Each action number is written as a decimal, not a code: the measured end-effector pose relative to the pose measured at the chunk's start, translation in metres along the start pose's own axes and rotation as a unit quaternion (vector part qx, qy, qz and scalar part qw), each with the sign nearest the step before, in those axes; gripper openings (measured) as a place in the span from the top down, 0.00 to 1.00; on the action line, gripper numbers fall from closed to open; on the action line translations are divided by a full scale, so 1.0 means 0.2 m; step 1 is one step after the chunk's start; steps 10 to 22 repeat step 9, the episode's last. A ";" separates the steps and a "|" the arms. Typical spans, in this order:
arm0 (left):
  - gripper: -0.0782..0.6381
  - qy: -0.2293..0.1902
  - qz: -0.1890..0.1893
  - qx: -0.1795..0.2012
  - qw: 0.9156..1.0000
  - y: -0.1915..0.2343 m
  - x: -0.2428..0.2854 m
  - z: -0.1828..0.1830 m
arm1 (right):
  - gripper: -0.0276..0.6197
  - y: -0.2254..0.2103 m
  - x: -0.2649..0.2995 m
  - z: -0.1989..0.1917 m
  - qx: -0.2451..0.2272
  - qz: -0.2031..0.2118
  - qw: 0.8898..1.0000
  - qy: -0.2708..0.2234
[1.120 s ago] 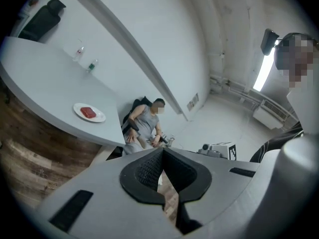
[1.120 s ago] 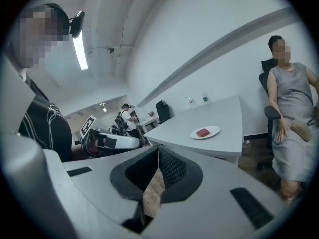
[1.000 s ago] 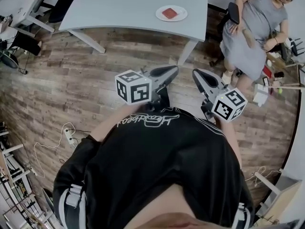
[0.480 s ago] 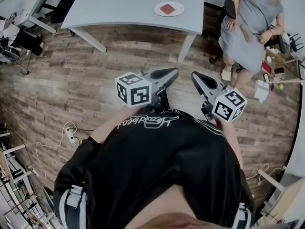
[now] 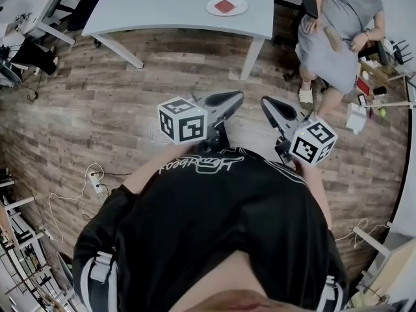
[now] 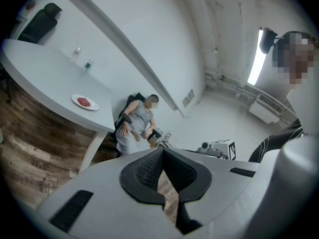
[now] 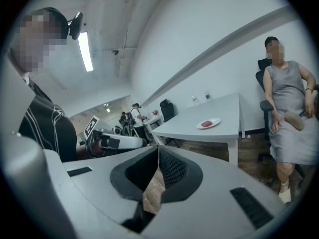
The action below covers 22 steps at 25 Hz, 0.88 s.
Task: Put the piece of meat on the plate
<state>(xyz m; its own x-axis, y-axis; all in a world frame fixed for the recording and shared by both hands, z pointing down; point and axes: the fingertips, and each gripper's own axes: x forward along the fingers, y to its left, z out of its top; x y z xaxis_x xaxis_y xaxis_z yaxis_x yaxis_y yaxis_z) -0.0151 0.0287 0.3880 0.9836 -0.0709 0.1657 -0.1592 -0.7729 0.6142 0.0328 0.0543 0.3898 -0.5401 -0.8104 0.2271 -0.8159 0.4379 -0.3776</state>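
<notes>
Meat [image 5: 224, 6]: one red slab lying flat in the middle of the white plate [image 5: 211, 7]. The plate rests on the grey table [image 5: 162, 5], toward the table's right end and near its front edge.

Left of the table: a smaller white desk [image 5: 40, 15], standing apart from the table's left corner. On the wood floor [image 5: 97, 109] on the near side of the table, off to its left, lie a power strip and a loose white cable [image 5: 94, 184].

On the table: two small bottles [image 6: 76, 51] at the far edge, well apart from the plate.

Right of the table: a seated person [image 5: 338, 31] in a grey dress on a dark chair, just beside the table's right end.

Left gripper [image 5: 240, 95]: on the near side of the table, over the floor and well apart from it, tips pointing toward the table. In the left gripper view the two dark pads meet at their tips. Jaws fully closed, nothing between them.

Right gripper [image 5: 263, 101]: just beside the left one and equally far back from the table, with its tips angled toward the table's right end. In the right gripper view the pads also meet. Jaws closed, empty, with only floor showing through the slot beneath them.

Both grippers are held in front of the wearer's black shirt [image 5: 221, 226]. Neither touches the table, plate or meat.
</notes>
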 end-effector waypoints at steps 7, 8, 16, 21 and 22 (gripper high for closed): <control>0.88 0.001 0.004 0.003 1.000 -0.05 -0.03 -0.03 | 0.94 0.04 -0.04 -0.01 -0.005 0.002 1.000 -0.003; 0.88 0.002 0.005 0.003 1.000 -0.05 -0.03 -0.03 | 0.94 0.04 -0.04 -0.01 -0.004 0.002 1.000 -0.004; 0.88 0.002 0.006 0.002 1.000 -0.05 -0.03 -0.04 | 0.94 0.04 -0.04 -0.01 -0.004 0.001 1.000 -0.004; 0.88 0.002 0.006 0.002 1.000 -0.05 -0.03 -0.04 | 0.94 0.04 -0.04 -0.01 -0.004 0.001 1.000 -0.004; 0.88 0.002 0.006 0.002 1.000 -0.05 -0.03 -0.04 | 0.94 0.04 -0.04 -0.01 -0.004 0.001 1.000 -0.004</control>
